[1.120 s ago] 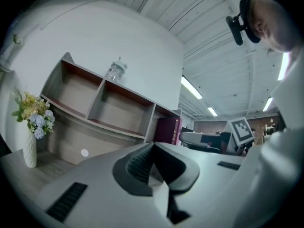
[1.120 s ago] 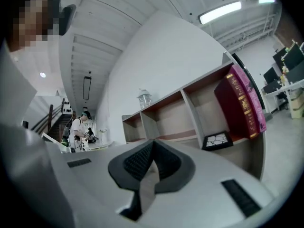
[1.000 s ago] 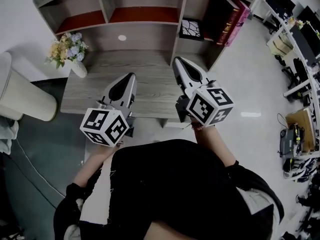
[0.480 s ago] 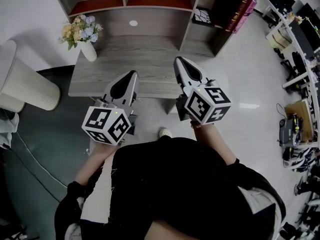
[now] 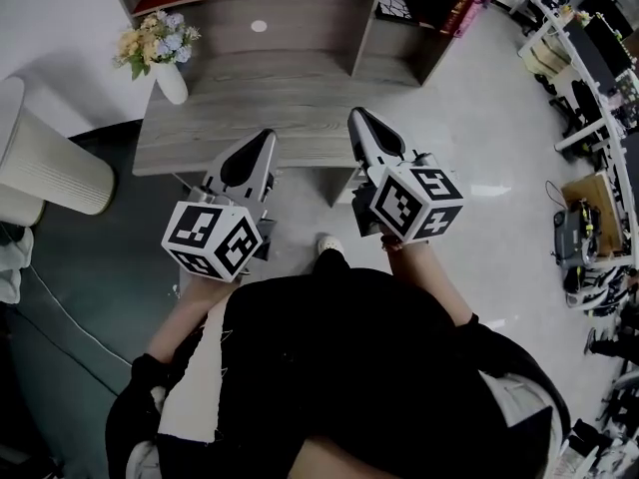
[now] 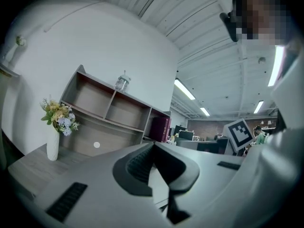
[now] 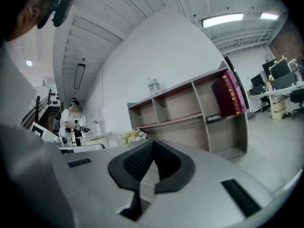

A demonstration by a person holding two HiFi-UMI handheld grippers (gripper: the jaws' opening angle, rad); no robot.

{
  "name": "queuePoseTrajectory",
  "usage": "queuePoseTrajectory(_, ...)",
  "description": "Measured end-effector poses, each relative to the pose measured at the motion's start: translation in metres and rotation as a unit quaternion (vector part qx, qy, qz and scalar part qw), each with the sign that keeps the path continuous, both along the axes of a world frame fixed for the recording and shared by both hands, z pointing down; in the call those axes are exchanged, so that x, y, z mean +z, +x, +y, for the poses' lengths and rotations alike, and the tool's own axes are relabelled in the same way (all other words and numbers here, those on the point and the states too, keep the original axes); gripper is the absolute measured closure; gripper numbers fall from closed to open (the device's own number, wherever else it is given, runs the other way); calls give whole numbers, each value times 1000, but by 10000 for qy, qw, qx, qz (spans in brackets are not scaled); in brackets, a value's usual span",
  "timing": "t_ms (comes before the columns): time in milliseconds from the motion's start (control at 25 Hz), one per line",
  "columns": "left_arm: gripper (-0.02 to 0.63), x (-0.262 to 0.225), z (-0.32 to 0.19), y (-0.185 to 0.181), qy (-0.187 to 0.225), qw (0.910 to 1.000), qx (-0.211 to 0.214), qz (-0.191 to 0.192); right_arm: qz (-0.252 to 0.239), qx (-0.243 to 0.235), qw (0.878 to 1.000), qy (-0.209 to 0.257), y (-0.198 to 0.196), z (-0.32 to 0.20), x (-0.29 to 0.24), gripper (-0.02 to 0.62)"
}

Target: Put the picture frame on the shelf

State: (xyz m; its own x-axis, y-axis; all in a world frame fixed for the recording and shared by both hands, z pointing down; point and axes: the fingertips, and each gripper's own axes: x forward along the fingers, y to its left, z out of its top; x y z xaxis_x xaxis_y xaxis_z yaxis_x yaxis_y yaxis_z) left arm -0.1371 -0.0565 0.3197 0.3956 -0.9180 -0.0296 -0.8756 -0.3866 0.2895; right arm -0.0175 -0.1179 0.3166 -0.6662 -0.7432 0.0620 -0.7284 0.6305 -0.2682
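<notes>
Tongs left (image 5: pixel 266 138), tongs right (image 5: pixel 357 118): level (closed)

You worked in an open-plan office: monitors (image 5: pixel 604 63) lined one side, a strip light (image 7: pixel 223 19) ran overhead, books (image 7: pixel 230 96) stood on the shelf (image 7: pixel 190 120).

Grey woodgrain desk (image 5: pixel 250 118); white vase (image 5: pixel 171 82), yellow-blue flowers (image 5: pixel 155 40); black picture frame (image 5: pixel 396 6), white branching lines; maroon books (image 7: pixel 227 99)

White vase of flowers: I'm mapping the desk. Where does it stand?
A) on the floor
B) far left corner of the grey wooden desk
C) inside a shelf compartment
B: the white vase of flowers stands on the grey wooden desk's far left corner.
</notes>
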Motion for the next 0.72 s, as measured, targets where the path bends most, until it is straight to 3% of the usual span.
queuePoseTrajectory(400, 594, 21, 27, -2, -200, 9997, 82, 120, 154, 44, 9997, -210, -5, 30, 23, 591)
queuePoseTrajectory(720, 594, 12, 38, -3, -138, 9997, 71, 199, 265, 13, 9995, -141, -8, 41, 12, 591)
